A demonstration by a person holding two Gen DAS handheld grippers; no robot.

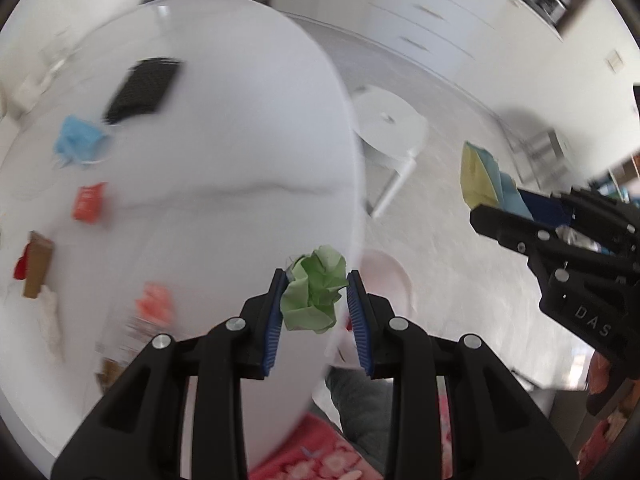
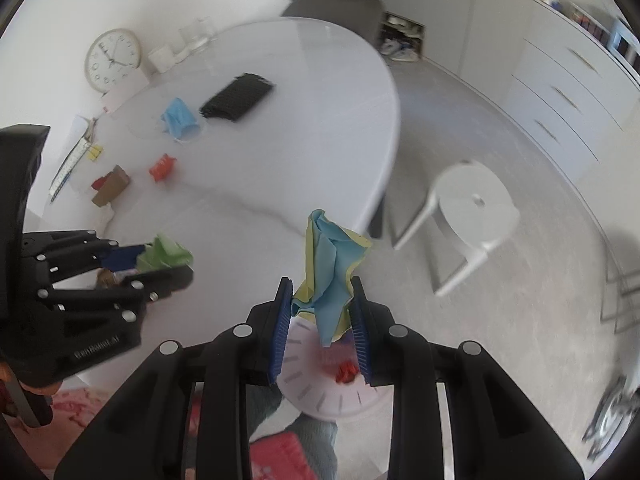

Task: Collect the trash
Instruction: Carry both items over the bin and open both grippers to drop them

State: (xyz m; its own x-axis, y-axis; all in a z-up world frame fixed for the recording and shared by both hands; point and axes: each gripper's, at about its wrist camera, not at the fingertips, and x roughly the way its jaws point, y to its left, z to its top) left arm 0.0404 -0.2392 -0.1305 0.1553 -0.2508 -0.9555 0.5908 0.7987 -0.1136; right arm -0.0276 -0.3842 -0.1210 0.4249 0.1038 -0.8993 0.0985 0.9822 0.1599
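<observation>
**Both claws loaded, hanging by the table edge**

Left claw (image 1: 316,300) is clamped on a green paper wad (image 1: 314,294), blue pads squeezing it from both sides, right over the near edge of the white table (image 1: 224,152). Right claw (image 2: 322,316) is clamped too, on a crumpled blue-and-yellow sheet (image 2: 330,276) that sticks up out of the pads, just off the table's near right edge. Each claw shows up in the other's camera, so they're side by side and apart, not touching.

Below the claws, past the table edge, sits a pale round bin (image 2: 320,380) with slots in its wall, and there's a red scrap (image 2: 346,372) lying in it. A person's grey trouser leg and pink patterned slippers show at the bottom.

More trash lies on the table. A blue mask (image 2: 180,118) is just beside a black mesh thing (image 2: 238,98) towards the far side. An orange wrapper (image 2: 162,166) and a brown box (image 2: 112,186) with something red next to it sit nearer the left edge. Another orange wrapper (image 1: 154,304) lies close to the near edge in the left view, pretty blurred.

A clock (image 2: 114,60) leans at the far left corner. A white stool (image 2: 472,216) stands on the floor to the right of the table.
</observation>
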